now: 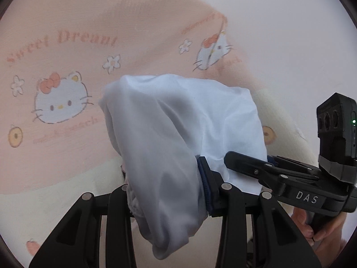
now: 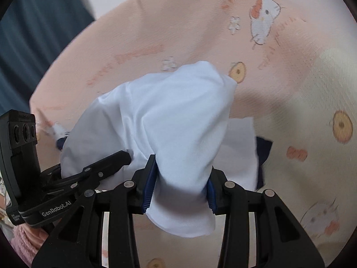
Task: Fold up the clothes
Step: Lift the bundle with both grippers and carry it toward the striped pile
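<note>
Pink and cream bedding printed with white cartoon cats, small flowers and the words "Sweet Dream" fills the background of both wrist views, with a pale wall beyond it in the left view and a dark blue curtain along the upper left of the right view. Both grippers angle downward over this bedding and sit close together, each showing in the other's camera. The left gripper has a bunched fold of a white garment clamped between its fingers at a moderate gap; the cloth billows up and forward from the jaws, and a loose end droops below them, hiding the left pad while the blue ribbed right pad presses into the fabric. The right gripper pinches another fold of the same white garment between its two blue pads, the cloth mounding up ahead of the jaws and a short tail hanging beneath. A dark navy part of the garment peeks out to the right behind the white cloth. In the left view, the person's hand grips the handle of the right gripper at the lower right edge. The garment hangs between the two tools, lifted off the bedding.
</note>
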Motion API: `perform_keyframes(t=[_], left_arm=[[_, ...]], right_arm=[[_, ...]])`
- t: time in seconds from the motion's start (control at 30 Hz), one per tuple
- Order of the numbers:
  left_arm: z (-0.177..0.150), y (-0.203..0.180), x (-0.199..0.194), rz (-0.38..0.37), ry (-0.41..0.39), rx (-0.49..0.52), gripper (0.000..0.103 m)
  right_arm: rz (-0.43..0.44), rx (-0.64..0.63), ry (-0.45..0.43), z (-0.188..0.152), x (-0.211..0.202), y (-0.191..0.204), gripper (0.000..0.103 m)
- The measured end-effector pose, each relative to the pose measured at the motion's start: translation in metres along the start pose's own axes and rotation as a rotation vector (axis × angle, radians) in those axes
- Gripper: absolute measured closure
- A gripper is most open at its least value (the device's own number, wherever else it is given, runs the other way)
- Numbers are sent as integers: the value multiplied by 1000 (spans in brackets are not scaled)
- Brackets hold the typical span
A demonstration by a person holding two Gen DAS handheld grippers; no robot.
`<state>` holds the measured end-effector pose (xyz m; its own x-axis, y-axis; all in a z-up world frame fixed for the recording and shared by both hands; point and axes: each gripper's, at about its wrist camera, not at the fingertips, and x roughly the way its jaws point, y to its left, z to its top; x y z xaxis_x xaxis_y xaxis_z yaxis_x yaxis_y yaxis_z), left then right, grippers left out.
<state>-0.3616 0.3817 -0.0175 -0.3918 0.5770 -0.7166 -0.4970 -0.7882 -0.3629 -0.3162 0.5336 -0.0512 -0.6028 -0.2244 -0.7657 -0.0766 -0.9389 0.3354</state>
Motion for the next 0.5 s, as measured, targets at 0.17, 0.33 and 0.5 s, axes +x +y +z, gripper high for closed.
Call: perform_keyframes(t=[0.17, 0.33, 0.5], left_arm=[[-4, 12, 65, 33, 110, -59, 55], [1, 25, 60, -52, 105, -80, 47], [3, 31, 20, -22, -22, -62, 47]], right_arm=[[3, 114, 88, 1, 54, -50, 60], [175, 333, 55, -12, 60, -105, 55], [15, 280, -59, -6, 14, -116, 54]])
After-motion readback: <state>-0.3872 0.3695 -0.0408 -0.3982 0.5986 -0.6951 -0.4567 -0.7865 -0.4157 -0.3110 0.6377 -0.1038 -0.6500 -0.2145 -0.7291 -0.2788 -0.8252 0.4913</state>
